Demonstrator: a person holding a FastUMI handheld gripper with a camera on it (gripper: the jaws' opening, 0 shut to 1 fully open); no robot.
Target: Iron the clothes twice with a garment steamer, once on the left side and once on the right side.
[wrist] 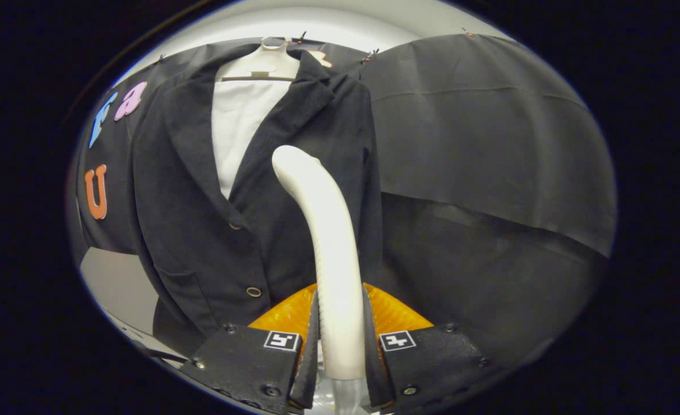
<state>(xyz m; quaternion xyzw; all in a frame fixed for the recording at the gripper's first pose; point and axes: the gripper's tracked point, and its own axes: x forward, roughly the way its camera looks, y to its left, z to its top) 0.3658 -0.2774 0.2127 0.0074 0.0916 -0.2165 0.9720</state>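
Note:
A white garment steamer [331, 242] stands upright between the fingers, its curved head rising in front of the jacket. My gripper [340, 340] is shut on the steamer's handle, with both fingers pressing its sides. Beyond it hangs a dark jacket [247, 190] over a white shirt [241, 121] on a pale hanger [265, 60]. The steamer's head sits over the jacket's right front panel, close to the lapel. Whether the head touches the cloth I cannot tell.
Black cloth [489, 144] covers the booth wall behind and to the right of the jacket. A pale surface [115, 282] shows low down to the left of the jacket's hem.

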